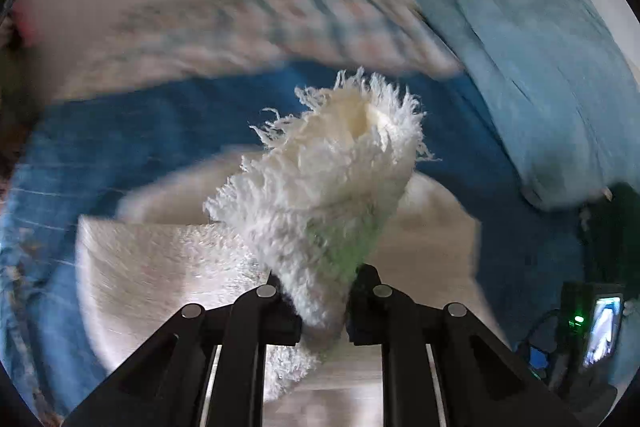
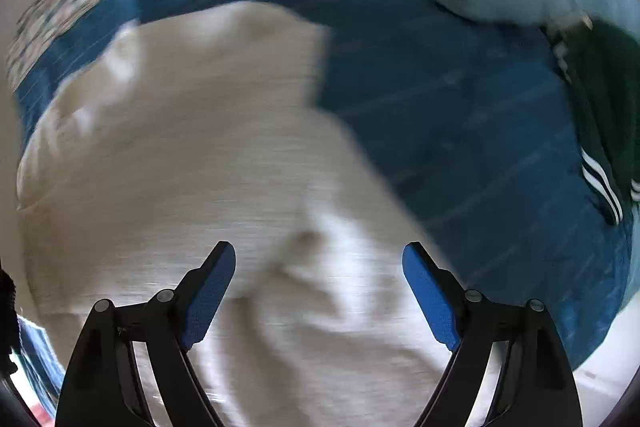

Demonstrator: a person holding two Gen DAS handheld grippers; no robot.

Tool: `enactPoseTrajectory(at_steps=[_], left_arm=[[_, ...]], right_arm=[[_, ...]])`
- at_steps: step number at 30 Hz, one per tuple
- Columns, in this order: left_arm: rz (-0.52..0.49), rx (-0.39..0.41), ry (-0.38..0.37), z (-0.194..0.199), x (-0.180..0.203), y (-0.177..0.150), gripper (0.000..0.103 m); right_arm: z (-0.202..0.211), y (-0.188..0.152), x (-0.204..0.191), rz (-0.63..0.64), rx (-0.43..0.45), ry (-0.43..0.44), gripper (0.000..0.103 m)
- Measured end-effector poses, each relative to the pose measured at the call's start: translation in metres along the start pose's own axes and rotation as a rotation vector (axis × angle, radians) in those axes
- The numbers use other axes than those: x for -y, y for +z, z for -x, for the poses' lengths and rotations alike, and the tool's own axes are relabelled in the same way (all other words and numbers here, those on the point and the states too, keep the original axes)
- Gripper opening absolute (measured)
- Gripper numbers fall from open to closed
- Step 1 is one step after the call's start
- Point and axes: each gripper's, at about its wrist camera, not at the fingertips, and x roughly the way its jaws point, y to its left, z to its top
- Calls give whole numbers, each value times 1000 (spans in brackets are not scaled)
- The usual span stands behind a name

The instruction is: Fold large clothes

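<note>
My left tongs (image 1: 324, 301) pinch the fluffy white fleece garment (image 1: 320, 187) to lift its edge over, while my right tongs (image 2: 320, 291) hang wide open above it, ready to help.

Left gripper (image 1: 324, 301): black linkage arms, round silver pivot pins. Right gripper (image 2: 319, 297): same, blue textured fingers (image 2: 208, 301).

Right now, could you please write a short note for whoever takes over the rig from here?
Left claw: shut on a bunched part of the fluffy white garment, lifted off the bed.
Right claw: open, nothing between its fingers, pointing down over the spread part of that garment.
The garment lies on the blue bedsheet; a light blue pillow and a dark green garment with white stripes lie at the edge.
Done: one part gripped and raised.
Left: grasp with the right claw, then fold; both views are blurred.
</note>
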Motion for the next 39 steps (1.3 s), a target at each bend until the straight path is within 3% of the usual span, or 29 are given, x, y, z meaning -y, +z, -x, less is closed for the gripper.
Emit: enactPoseTrajectory(at_steps=[1,4,6,7,8,12,13,15,18,22,24,25,27,30,32,34,36,39], left_arm=[[-8,-39,-21,-18,12,-4,18],[-54,-136,64,-63,49,-13,23],[-32,-167,43,-72,50,-16,41],[-9,-173,23,-71,48,-16,66],[6,-163,12,-68,50,-16,83],[60,-96,8,-32,36,-22,84],[77,-74,40,-18,28,-23,84],[107,-42,110,-4,9,-28,84],[160,-21,255,21,-39,-42,84],[173,-72,452,35,-97,-88,84],[184,-132,512,31,-119,-111,84],[203,-171,539,29,-131,-126,84],[226,-205,562,32,-143,-147,84],[233,-244,588,39,-149,-176,84],[242,-272,589,45,-148,-193,84],[247,-300,584,50,-145,-209,84],[227,-328,600,48,-143,-219,84],[161,-375,664,33,-137,-241,84]], right_arm=[[-2,1,21,-19,-10,-2,87],[-7,1,60,-56,-38,1,87],[-10,2,84,-82,-57,19,87],[-9,1,97,-101,-68,40,87],[-8,1,107,-120,-71,69,87],[4,7,126,-174,-71,203,87],[9,5,126,-183,-67,234,87],[18,15,120,-204,-61,387,87],[17,33,95,-174,-83,548,87],[-2,52,46,-106,-149,653,86],[-21,60,14,-18,-185,658,32],[-29,62,-1,38,-193,620,9],[-30,62,-7,60,-118,491,9],[-36,60,12,-33,-166,440,13],[-24,46,18,-42,-193,448,40],[5,15,21,2,-170,423,47],[29,-15,19,48,-177,437,47],[27,-78,0,90,-307,502,47]])
